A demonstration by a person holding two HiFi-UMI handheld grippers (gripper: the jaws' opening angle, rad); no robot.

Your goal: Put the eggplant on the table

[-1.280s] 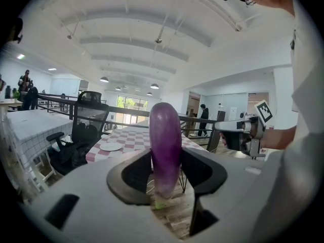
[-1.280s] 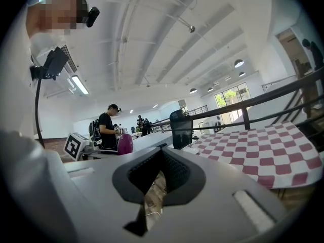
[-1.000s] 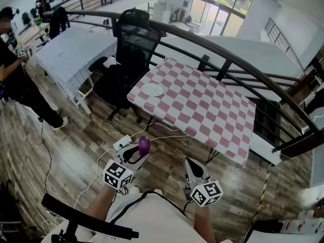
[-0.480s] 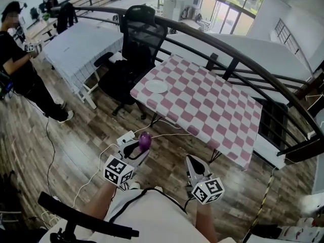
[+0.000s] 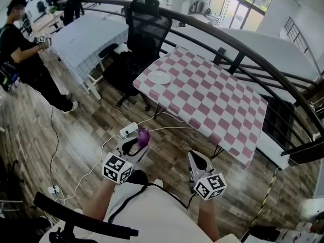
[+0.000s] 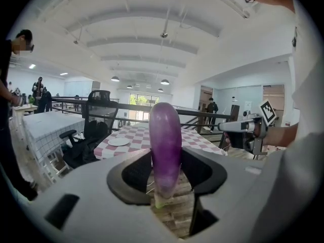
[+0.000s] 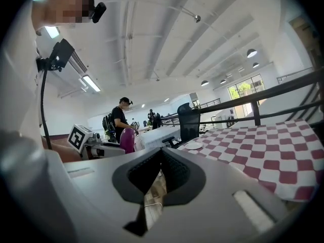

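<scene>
My left gripper (image 5: 138,143) clenches the eggplant (image 6: 165,146), right gripper (image 5: 195,159) closed, empty; the table (image 5: 212,103) has drawn nearer, so placing comes soon.

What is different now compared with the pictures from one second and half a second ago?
Almost nothing. The head view shifted slightly, so the checkered table and its plate sit a little higher in frame and the bystander at left shows more. Unchanged: the left gripper still clamps the eggplant upright, and the right gripper stays empty.
</scene>
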